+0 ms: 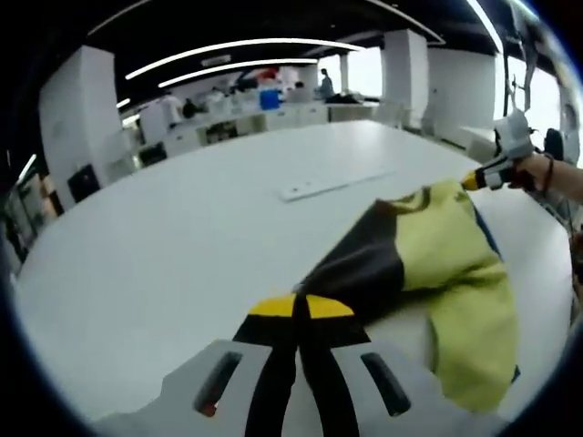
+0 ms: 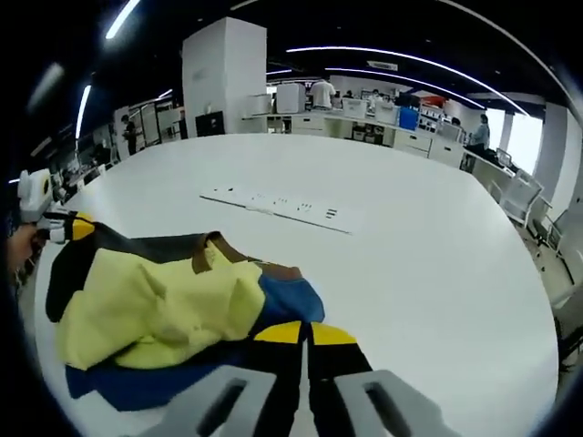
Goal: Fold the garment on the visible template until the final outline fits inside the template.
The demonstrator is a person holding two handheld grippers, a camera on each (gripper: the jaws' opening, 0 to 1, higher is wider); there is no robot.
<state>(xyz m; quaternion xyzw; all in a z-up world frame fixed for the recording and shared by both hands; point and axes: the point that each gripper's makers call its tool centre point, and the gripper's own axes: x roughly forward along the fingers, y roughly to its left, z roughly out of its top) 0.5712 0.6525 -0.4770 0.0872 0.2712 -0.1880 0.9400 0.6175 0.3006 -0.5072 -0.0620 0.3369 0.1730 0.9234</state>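
Note:
A crumpled garment point(image 1: 446, 264) in yellow-green, black and blue lies on the white table point(image 1: 164, 246). In the left gripper view my left gripper point(image 1: 299, 305) is shut on its black part, which runs up from between the yellow-tipped jaws. My right gripper point(image 1: 478, 179), held by a hand, sits at the garment's far corner. In the right gripper view the garment point(image 2: 164, 300) is heaped at lower left. There my right gripper point(image 2: 305, 332) is shut on the blue edge, and the left gripper point(image 2: 68, 228) grips the black end at far left.
A flat white strip with dark marks point(image 2: 282, 209) lies on the table beyond the garment, also seen as the white strip point(image 1: 332, 185). The table's bare top point(image 2: 410, 264) stretches wide to the right. Chairs point(image 2: 519, 196), a pillar point(image 2: 223, 77) and desks stand around it.

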